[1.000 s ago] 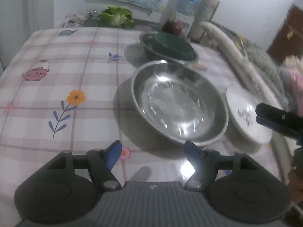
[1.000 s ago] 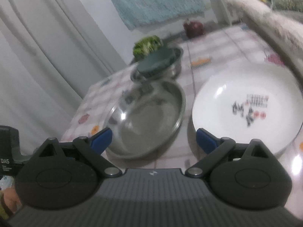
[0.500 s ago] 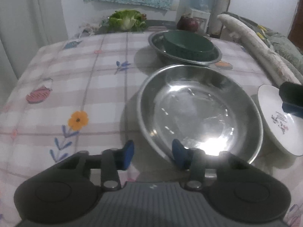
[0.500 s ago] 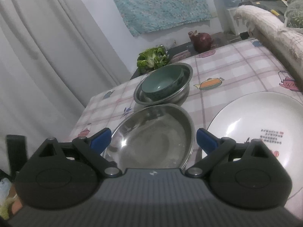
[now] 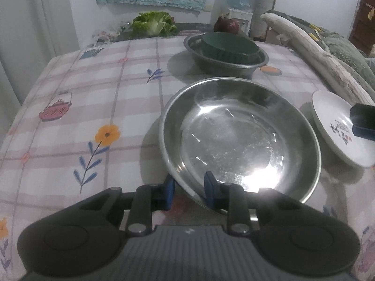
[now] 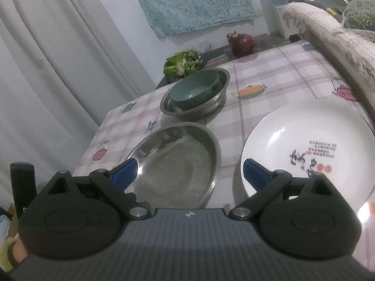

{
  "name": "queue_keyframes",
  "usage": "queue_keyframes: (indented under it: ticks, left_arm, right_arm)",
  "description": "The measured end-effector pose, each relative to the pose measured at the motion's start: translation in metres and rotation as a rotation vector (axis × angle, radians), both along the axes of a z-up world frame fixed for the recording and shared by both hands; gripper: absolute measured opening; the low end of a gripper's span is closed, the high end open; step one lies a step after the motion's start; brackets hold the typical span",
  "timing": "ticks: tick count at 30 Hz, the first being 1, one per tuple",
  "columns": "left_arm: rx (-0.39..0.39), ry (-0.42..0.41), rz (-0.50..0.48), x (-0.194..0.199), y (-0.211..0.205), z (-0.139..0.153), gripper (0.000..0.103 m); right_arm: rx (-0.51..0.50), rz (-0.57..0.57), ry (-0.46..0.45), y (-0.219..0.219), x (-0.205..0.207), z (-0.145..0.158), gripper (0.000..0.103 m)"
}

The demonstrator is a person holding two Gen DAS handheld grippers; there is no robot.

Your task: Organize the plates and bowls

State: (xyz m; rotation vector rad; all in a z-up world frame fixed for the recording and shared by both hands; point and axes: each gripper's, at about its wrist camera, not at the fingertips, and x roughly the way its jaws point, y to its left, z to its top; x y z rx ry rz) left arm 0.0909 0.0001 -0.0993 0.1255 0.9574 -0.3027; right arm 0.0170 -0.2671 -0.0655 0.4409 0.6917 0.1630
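Judging progress, we see our left gripper (image 5: 189, 193) just closing on the steel plate (image 5: 239, 140) rim; right gripper (image 6: 189, 173) gapes empty; white plate (image 6: 304, 145) remains unstacked.

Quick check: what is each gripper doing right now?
Left gripper: jaws just closing, astride the near rim of the steel pan.
Right gripper: open, holding nothing.

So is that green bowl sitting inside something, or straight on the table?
Inside. The green bowl sits upright in a steel basin, whose rim rings it in both views; nothing else shows in it.
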Motion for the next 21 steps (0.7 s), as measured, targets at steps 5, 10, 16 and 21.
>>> queue_keyframes:
  ticks: [5, 10, 16, 21]
  left_arm:
    - [-0.037, 0.027, 0.019, -0.009, 0.019, -0.003, 0.038]
    - [-0.034, 0.022, 0.033, -0.015, 0.027, -0.002, 0.042]
    - [-0.025, -0.053, 0.059, -0.027, 0.03, 0.015, 0.054]
    - [-0.046, -0.122, 0.048, -0.037, 0.023, 0.037, 0.062]
  right_arm:
    - [-0.005, 0.012, 0.018, 0.006, -0.014, -0.003, 0.097]
    - [-0.002, 0.01, 0.035, 0.006, -0.025, -0.007, 0.097]
    - [-0.048, -0.023, 0.032, 0.003, -0.042, -0.005, 0.101]
    - [-0.129, -0.059, 0.007, -0.001, -0.054, -0.001, 0.102]
